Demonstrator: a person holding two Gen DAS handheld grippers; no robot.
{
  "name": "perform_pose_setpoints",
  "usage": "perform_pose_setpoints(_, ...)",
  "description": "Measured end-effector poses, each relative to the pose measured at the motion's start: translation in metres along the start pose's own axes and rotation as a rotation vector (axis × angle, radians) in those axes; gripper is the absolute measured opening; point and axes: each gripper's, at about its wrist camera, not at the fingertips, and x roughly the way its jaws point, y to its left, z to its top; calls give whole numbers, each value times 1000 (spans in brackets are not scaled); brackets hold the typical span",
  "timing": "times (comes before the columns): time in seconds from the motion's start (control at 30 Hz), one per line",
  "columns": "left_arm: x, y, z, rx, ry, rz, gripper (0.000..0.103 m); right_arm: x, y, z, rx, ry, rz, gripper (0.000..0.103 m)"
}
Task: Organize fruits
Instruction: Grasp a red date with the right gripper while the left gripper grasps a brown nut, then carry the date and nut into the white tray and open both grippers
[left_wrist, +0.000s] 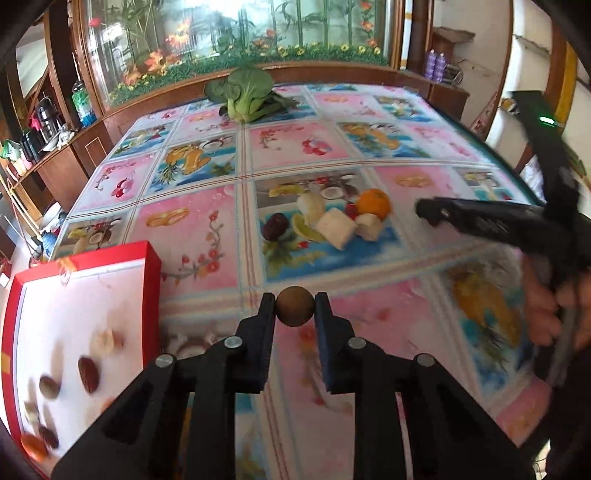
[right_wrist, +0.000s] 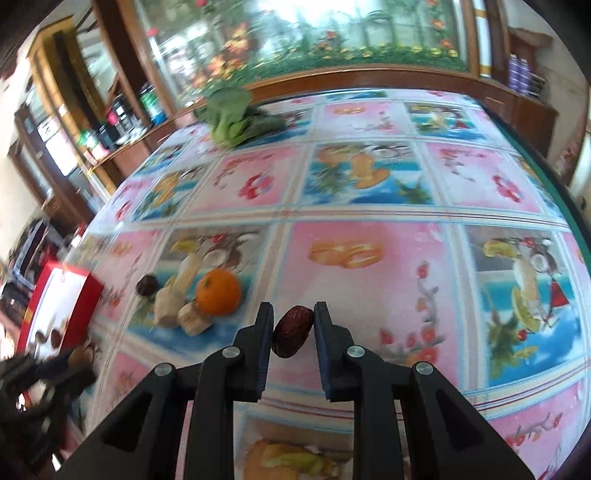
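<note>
- Round brown fruit (left_wrist: 295, 306) is pinched in the left claw (left_wrist: 295, 307), above the table (left_wrist: 207, 240) near the red box (left_wrist: 147, 258).
- Red date (right_wrist: 291, 331) is pinched in the right claw (right_wrist: 293, 325).
- Orange (left_wrist: 374, 203) and cut pieces lie mid-table; open cloth surrounds them.
- Greens (left_wrist: 245, 92) lie by the far edge.

Both wrist cameras look steeply down, close over the table (left_wrist: 207, 236), sharing the orange (left_wrist: 373, 202) and red box (left_wrist: 147, 258)
</note>
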Motion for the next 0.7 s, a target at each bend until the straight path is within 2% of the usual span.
perform_pose_setpoints(0.2, -28, -14, -21, -23, -54, -28, 23, -5, -2, 0, 26, -34, -5, 21)
perform_pose_setpoints(0.57, -58, -6, -27, -29, -142, 113, 23, -16, 15, -6, -30, -105, 24, 21)
perform_pose_setpoints(0.7, -67, 4, -28, -44, -165, 144, 23, -15, 16, -8, -30, -112, 10, 21)
